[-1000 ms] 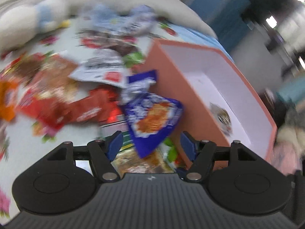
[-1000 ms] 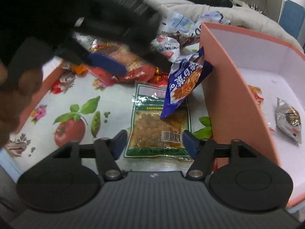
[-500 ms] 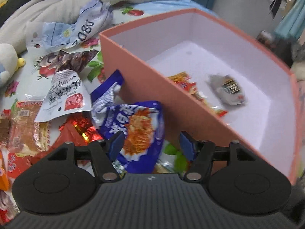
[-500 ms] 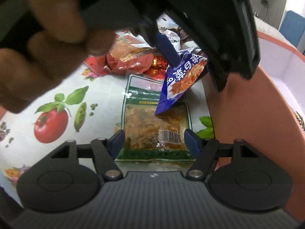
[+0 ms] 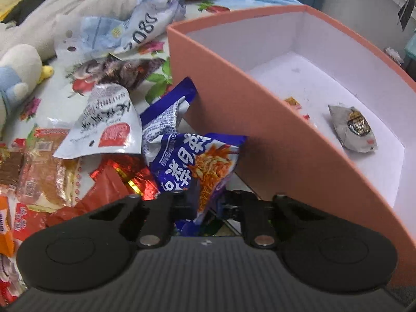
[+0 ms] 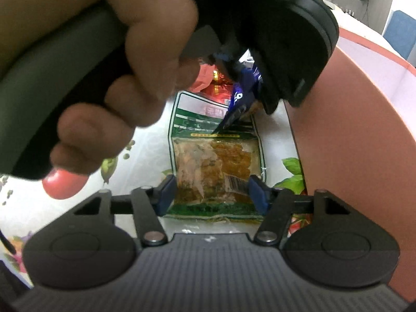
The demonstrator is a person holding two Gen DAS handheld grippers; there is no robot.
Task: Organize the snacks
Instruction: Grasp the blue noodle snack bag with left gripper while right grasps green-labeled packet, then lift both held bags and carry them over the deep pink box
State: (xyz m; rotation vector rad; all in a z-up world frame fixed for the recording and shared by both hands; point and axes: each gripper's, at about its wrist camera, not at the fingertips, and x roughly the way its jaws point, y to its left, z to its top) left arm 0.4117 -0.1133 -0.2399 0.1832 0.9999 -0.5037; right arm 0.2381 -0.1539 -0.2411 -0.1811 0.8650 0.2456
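Observation:
A blue noodle snack packet [image 5: 197, 161] leans against the outer wall of the salmon-pink box [image 5: 260, 130]. My left gripper [image 5: 205, 208] is shut on the packet's lower corner; its fingers are hidden behind the packet. In the right wrist view the hand and left gripper fill the top, with the blue packet [image 6: 241, 98] pinched there. My right gripper [image 6: 212, 191] is open and straddles the near end of a green-edged clear packet of yellow snack [image 6: 215, 163] lying flat on the cloth. A grey wrapped snack [image 5: 353, 130] lies inside the box.
Several packets lie left of the box: a white one [image 5: 104, 124], red foil ones [image 5: 117, 182], a light blue bag [image 5: 135, 33]. A plush toy [image 5: 18, 70] sits far left. The box wall [image 6: 351, 143] stands close on the right gripper's right side.
My left gripper closed on the blue packet's lower corner, having moved down onto it. My right gripper moved forward over the green-edged packet, and the left hand now fills its view.

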